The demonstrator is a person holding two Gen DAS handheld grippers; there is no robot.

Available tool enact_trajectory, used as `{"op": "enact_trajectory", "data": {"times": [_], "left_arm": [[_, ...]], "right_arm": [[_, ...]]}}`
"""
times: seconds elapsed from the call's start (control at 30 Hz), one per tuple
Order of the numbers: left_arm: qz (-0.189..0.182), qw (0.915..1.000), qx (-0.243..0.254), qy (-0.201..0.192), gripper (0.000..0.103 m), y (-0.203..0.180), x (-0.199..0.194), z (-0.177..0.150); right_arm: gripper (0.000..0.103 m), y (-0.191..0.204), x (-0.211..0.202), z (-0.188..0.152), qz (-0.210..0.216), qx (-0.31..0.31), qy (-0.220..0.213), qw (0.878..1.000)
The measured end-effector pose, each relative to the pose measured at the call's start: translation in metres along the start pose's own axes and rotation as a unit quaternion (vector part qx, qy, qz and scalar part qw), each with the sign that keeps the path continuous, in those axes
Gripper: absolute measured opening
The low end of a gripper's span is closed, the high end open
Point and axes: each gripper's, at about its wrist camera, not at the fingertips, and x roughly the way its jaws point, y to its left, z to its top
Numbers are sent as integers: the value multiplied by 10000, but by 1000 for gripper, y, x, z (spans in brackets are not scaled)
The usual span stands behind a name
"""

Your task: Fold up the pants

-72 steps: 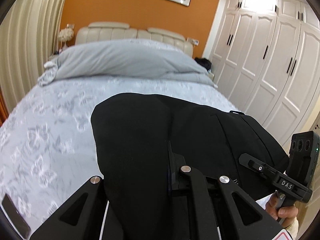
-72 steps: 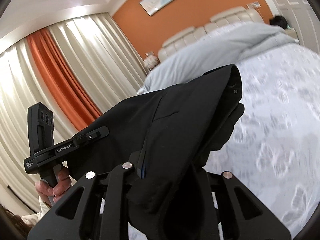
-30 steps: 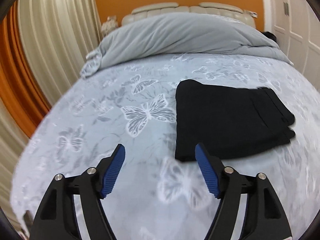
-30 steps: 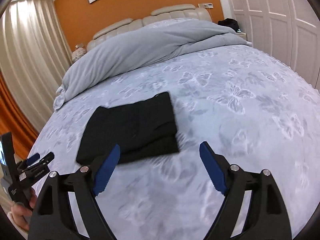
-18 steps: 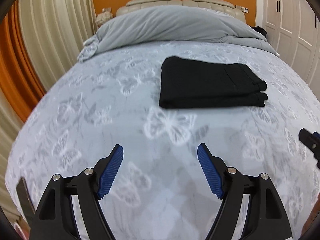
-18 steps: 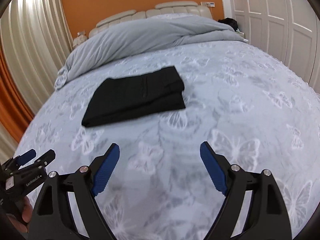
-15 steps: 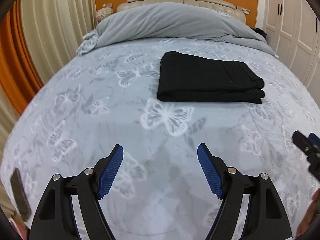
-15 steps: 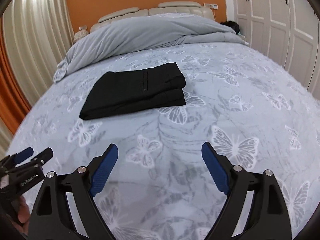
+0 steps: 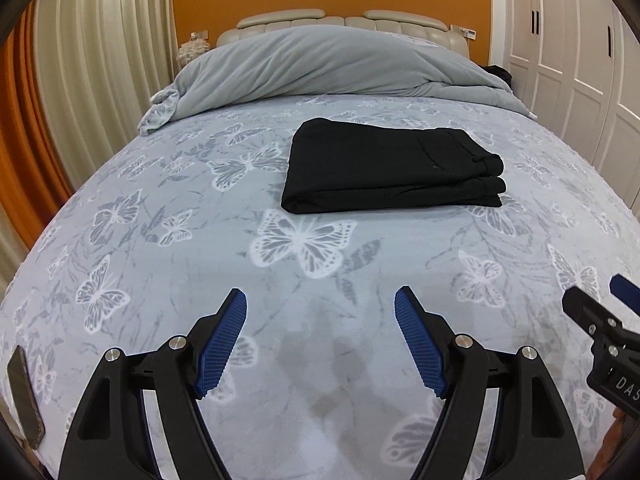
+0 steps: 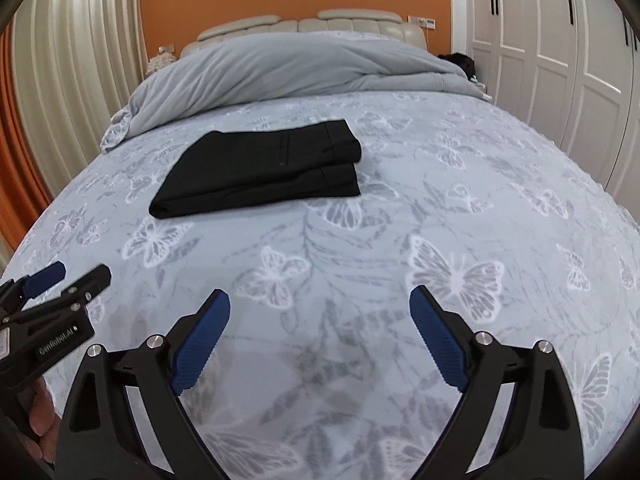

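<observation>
I have the black pants (image 9: 394, 170) lying folded into a flat rectangle on the bed (image 9: 168, 248), out on the butterfly-patterned cover and well ahead of both tools. The folded edge faces left and the stacked waistband ends face right, toward the white wardrobe doors (image 9: 576, 64). A rumpled grey duvet (image 9: 332, 64) is heaped behind them against the padded headboard (image 9: 344, 20). My left tool (image 9: 320, 338) hangs over bare cover with its blue pads (image 9: 222, 342) spread wide apart and nothing between them. My right tool (image 10: 320, 338) is likewise spread wide and empty over the cover; its jaws have just been opening further, with only bedding showing in the gap. From the right wrist view the pants sit ahead and slightly left; from the left wrist view, ahead and slightly right. Each tool's black tip pokes into the other camera's edge, and neither touches the pants. Cream and orange curtains (image 9: 60, 92) hang on the left.
</observation>
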Motion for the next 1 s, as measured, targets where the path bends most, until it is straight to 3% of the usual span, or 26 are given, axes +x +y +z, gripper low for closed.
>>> {"op": "enact_trajectory", "data": {"times": [0.43,1.0], "left_arm": [[284,9995,99,-16,76,-5,0,-2],[80,9999,123,35,76,-7,-3,-3]], "right_arm": [[89,1,-7,-1,-6,-40,-87,10000],[89,12,-9,-1,42,-124,-102,9999]]}}
